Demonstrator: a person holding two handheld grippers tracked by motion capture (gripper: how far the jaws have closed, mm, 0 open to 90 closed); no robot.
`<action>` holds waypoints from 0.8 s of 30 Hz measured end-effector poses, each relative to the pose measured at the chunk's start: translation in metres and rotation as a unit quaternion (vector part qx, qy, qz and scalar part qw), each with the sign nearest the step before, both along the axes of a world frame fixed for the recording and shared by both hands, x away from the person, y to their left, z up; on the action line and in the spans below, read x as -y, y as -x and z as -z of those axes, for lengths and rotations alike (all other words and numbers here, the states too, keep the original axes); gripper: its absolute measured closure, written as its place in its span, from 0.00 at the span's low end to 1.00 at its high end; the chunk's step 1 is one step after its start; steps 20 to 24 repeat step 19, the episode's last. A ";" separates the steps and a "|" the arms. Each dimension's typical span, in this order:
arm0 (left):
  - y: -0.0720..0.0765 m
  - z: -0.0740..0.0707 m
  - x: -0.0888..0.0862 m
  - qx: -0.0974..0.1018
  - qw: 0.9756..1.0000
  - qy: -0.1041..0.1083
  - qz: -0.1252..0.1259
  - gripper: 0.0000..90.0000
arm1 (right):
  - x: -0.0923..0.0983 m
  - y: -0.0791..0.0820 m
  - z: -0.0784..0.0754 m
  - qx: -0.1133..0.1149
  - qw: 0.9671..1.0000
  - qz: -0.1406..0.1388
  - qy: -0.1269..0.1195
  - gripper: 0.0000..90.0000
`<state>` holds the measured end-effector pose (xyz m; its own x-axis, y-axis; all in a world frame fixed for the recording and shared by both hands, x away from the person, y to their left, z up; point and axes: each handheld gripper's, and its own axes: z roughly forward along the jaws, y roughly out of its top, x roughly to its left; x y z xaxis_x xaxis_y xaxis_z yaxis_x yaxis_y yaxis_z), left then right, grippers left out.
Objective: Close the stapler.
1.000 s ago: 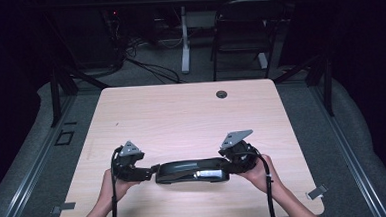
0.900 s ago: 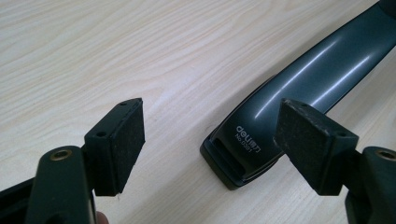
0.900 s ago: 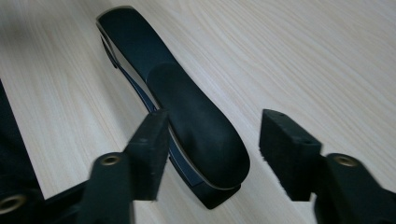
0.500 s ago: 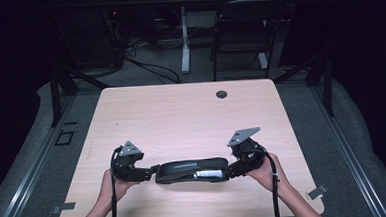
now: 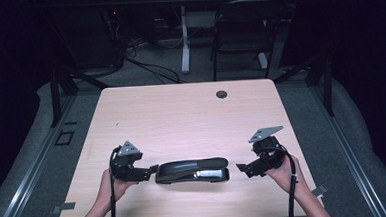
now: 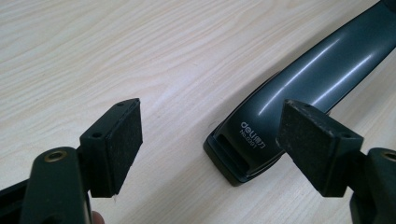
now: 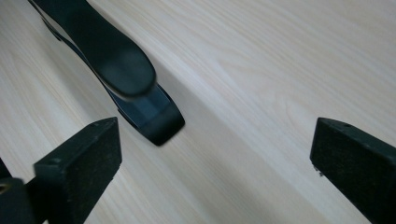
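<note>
High view: stapler (image 5: 192, 170) lies between left gripper (image 5: 147, 172) and right gripper (image 5: 244, 169), both jaws apart.

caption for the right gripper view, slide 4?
Right gripper, jaws wide open after just opening, nothing between them, faces the black stapler's rounded end on the wooden table.

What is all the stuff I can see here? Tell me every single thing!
stapler: one, dark grey-black, lying flat near the front edge of the table, between the two grippers
table: one, light wood, in the middle
cable hole: one, dark, round, near the table's far edge
chair: one, black, on the floor behind the table
cables: several, black, on the floor behind the table
left gripper: one, black, jaws open around the stapler's left end
right gripper: one, black, jaws just opened wide, nothing between them, apart from the stapler's right end
</note>
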<state>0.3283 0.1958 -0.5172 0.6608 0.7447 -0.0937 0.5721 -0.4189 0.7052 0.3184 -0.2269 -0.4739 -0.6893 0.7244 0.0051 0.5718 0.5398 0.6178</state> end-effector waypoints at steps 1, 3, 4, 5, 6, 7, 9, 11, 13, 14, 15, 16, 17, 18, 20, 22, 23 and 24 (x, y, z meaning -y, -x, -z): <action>0.000 0.000 0.000 0.000 1.000 0.000 0.000 0.24 | 0.004 0.000 0.003 -0.005 1.000 0.007 -0.001 0.00; 0.000 0.000 0.000 0.000 1.000 -0.002 0.000 0.24 | 0.010 0.001 0.010 -0.016 1.000 0.018 0.006 0.00; 0.000 0.000 0.000 0.001 1.000 -0.003 0.000 0.24 | 0.013 0.001 0.014 -0.021 1.000 0.019 0.013 0.00; 0.000 0.000 0.000 0.001 1.000 -0.005 0.001 0.24 | 0.016 0.001 0.017 -0.028 0.999 0.019 0.028 0.00; 0.000 0.000 0.001 0.000 1.000 -0.006 0.002 0.24 | 0.017 0.001 0.021 -0.033 0.999 0.019 0.036 0.00; 0.000 0.001 0.001 0.000 1.000 -0.007 0.002 0.24 | 0.017 0.002 0.025 -0.042 0.998 0.020 0.051 0.00; 0.000 0.001 0.001 -0.003 1.000 -0.008 0.003 0.23 | 0.018 0.001 0.033 -0.055 0.995 0.018 0.083 0.00; -0.001 0.002 0.001 -0.006 1.000 -0.011 0.003 0.22 | 0.017 -0.001 0.042 -0.071 0.991 0.012 0.109 0.00; -0.002 0.004 0.001 -0.014 1.000 -0.020 0.001 0.21 | 0.015 -0.004 0.052 -0.082 0.988 0.011 0.129 0.00; -0.003 0.006 0.002 -0.018 0.999 -0.028 0.003 0.19 | 0.015 -0.006 0.058 -0.092 0.987 0.009 0.134 0.00; -0.004 0.008 0.002 -0.023 0.999 -0.040 0.001 0.17 | 0.016 -0.008 0.060 -0.104 0.983 0.002 0.151 0.00; -0.005 0.010 0.003 -0.024 0.998 -0.052 -0.005 0.17 | 0.016 -0.009 0.065 -0.108 0.982 0.008 0.152 0.00; -0.006 0.012 0.004 -0.026 0.998 -0.063 -0.006 0.17 | 0.018 -0.011 0.068 -0.116 0.981 0.006 0.158 0.00; -0.007 0.015 0.004 -0.032 0.997 -0.071 -0.008 0.16 | 0.020 -0.013 0.071 -0.121 0.980 0.007 0.161 0.00; -0.009 0.017 0.005 -0.039 0.996 -0.079 -0.011 0.14 | 0.022 -0.015 0.072 -0.129 0.978 0.002 0.163 0.00; -0.009 0.017 0.005 -0.039 0.996 -0.079 -0.011 0.14 | 0.022 -0.015 0.072 -0.129 0.978 0.002 0.163 0.00; -0.009 0.017 0.005 -0.039 0.996 -0.079 -0.011 0.14 | 0.022 -0.015 0.072 -0.129 0.978 0.002 0.163 0.00; -0.009 0.017 0.005 -0.039 0.996 -0.079 -0.011 0.14 | 0.022 -0.015 0.072 -0.129 0.978 0.002 0.163 0.00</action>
